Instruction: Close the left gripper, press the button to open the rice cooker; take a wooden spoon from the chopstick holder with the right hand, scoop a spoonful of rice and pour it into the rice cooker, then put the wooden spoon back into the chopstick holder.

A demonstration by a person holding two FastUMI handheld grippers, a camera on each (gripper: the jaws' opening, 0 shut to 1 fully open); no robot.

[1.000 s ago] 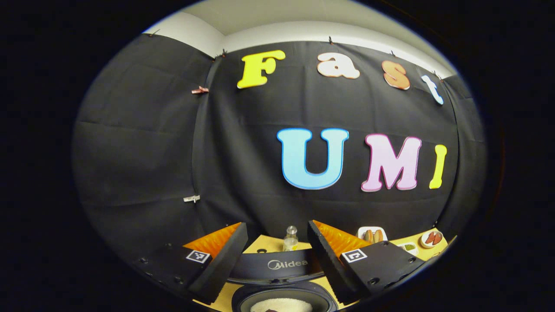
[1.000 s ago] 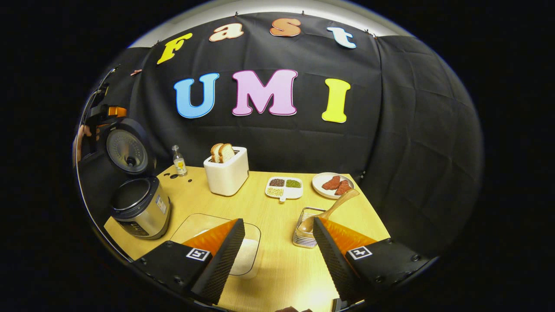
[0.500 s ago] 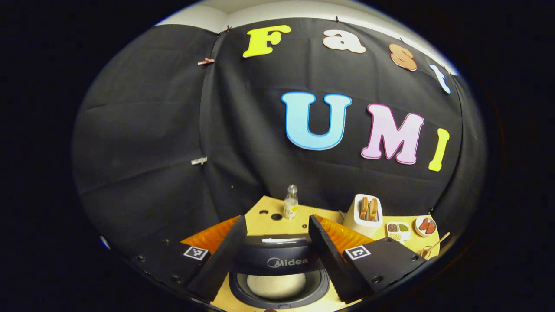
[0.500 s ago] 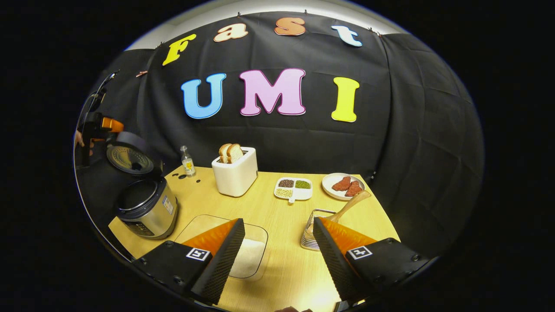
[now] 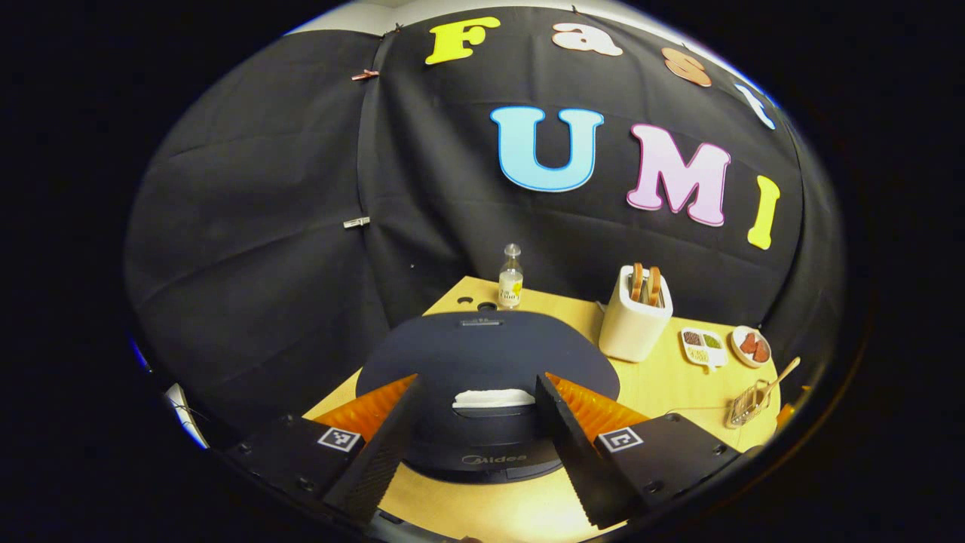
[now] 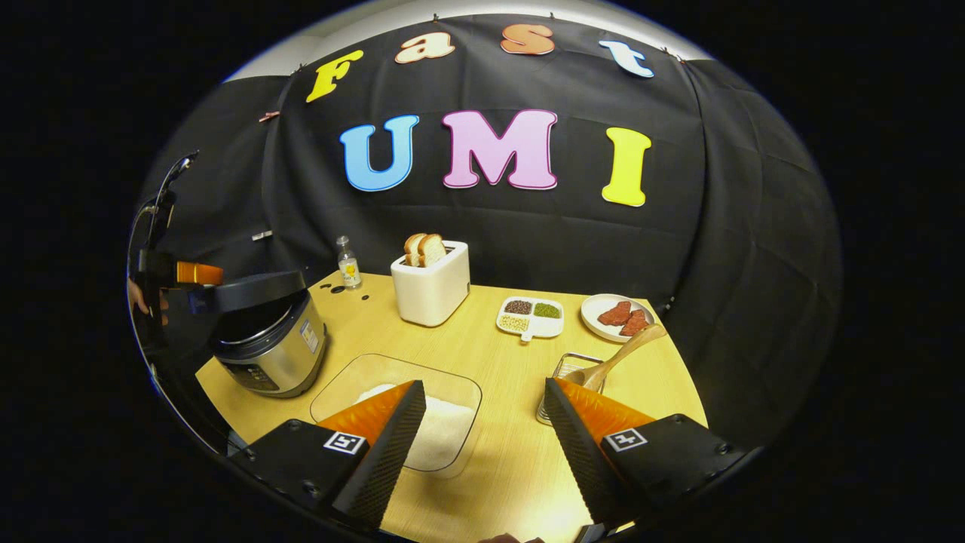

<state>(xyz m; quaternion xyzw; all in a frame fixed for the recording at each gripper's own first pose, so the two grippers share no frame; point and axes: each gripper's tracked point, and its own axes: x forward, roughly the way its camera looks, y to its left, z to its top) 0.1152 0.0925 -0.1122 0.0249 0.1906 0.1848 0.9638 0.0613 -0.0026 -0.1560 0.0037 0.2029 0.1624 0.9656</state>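
Left gripper view: the left gripper [image 5: 476,422] is spread wide at bottom centre, holding nothing, over the cooker lid [image 5: 490,354].

Right gripper view: the right gripper [image 6: 482,437] is wide and empty, bottom centre. The cooker [image 6: 271,343] sits at left, lid nearly down. The spoon [image 6: 614,358] leans in the holder [image 6: 562,373], right of the rice dish [image 6: 399,396].
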